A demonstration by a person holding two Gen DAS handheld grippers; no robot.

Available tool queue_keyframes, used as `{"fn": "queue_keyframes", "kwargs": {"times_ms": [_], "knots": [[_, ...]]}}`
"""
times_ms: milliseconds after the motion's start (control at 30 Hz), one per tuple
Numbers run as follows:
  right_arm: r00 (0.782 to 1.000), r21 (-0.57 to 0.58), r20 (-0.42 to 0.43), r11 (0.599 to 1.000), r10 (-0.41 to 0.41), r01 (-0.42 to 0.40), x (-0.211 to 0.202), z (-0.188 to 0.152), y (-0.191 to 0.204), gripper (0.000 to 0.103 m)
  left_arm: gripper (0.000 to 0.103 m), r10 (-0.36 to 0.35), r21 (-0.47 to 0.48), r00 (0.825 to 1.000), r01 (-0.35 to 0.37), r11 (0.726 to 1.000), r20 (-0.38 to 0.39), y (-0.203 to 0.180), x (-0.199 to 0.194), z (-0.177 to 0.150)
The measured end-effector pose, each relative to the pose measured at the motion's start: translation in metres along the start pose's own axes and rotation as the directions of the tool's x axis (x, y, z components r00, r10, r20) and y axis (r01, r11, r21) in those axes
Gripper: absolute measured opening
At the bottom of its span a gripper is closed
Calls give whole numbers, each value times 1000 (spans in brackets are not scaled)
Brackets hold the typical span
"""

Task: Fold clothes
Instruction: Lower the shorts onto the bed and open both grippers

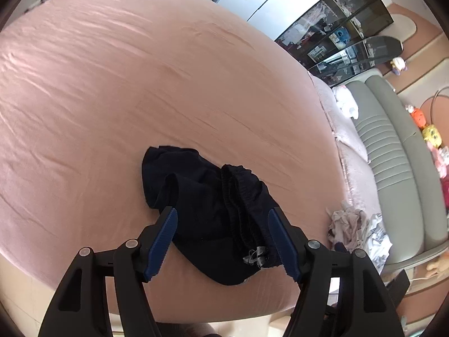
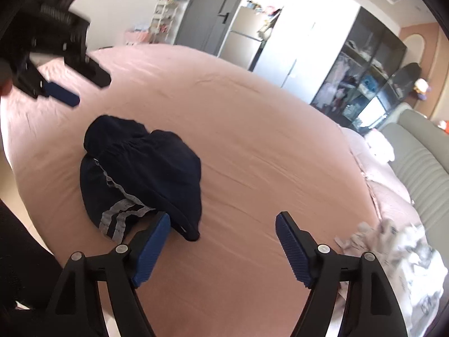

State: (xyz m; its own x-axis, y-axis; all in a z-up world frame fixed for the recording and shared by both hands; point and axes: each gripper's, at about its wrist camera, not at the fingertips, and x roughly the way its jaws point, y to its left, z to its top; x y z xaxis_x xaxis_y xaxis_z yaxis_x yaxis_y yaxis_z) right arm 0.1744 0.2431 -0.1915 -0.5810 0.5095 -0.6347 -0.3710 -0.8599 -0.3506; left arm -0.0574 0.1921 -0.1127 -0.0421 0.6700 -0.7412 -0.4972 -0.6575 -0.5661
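Observation:
A crumpled pair of dark navy shorts (image 1: 207,210) with an elastic waistband and grey side stripes lies on the pink bed sheet (image 1: 140,84) near the bed's front edge. My left gripper (image 1: 221,216) is open and hovers above the shorts, its blue pads either side of the waistband. The shorts also show in the right wrist view (image 2: 140,174). My right gripper (image 2: 223,221) is open and empty, above bare sheet just right of the shorts. The left gripper appears there at top left (image 2: 56,84), above and beyond the shorts.
A heap of light, patterned clothes (image 1: 356,230) lies at the bed's right side, also in the right wrist view (image 2: 393,247). A grey padded headboard (image 1: 398,168) lies beyond it. Wardrobes and a dark glass cabinet (image 1: 336,36) stand behind the bed.

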Motion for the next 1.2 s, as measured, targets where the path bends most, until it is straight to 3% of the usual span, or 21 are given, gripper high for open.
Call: {"fn": "queue_keyframes", "kwargs": {"times_ms": [133, 200, 333, 400, 467, 533, 633, 800, 1033, 1200], "knots": [[999, -1, 20, 999, -39, 39, -14, 2, 1, 77, 66, -95, -155, 994, 102, 983, 54, 12, 12, -5], [998, -21, 18, 998, -60, 60, -16, 6, 3, 77, 66, -151, -176, 988, 157, 972, 42, 9, 22, -10], [997, -43, 21, 996, -71, 72, -15, 16, 5, 77, 68, -182, -211, 983, 172, 962, -28, 12, 45, -21], [997, -50, 17, 996, -70, 71, -14, 21, 6, 77, 70, -232, -239, 971, 211, 948, -63, 15, 50, -22], [998, -66, 14, 996, -65, 66, -10, 26, 8, 77, 82, -263, -254, 963, 240, 937, -62, 17, 50, -22], [998, -85, 11, 995, -61, 61, -8, 31, 12, 77, 86, -230, -225, 972, 212, 951, -56, 16, 46, -21], [998, -134, 11, 989, -64, 65, -9, 36, 28, 77, 86, -239, -230, 968, 215, 949, -81, 16, 49, -20], [992, -267, 50, 956, -115, 124, 5, 47, 51, 77, 87, -283, -291, 957, 252, 923, -68, 26, 52, -19], [989, -446, 84, 883, -121, 146, 33, 47, 85, 77, 87, -317, -442, 948, 300, 845, 37, 56, 46, -24], [978, -510, 112, 834, -177, 210, 57, 45, 96, 77, 87, -334, -477, 940, 323, 818, 64, 63, 48, -24]]}}
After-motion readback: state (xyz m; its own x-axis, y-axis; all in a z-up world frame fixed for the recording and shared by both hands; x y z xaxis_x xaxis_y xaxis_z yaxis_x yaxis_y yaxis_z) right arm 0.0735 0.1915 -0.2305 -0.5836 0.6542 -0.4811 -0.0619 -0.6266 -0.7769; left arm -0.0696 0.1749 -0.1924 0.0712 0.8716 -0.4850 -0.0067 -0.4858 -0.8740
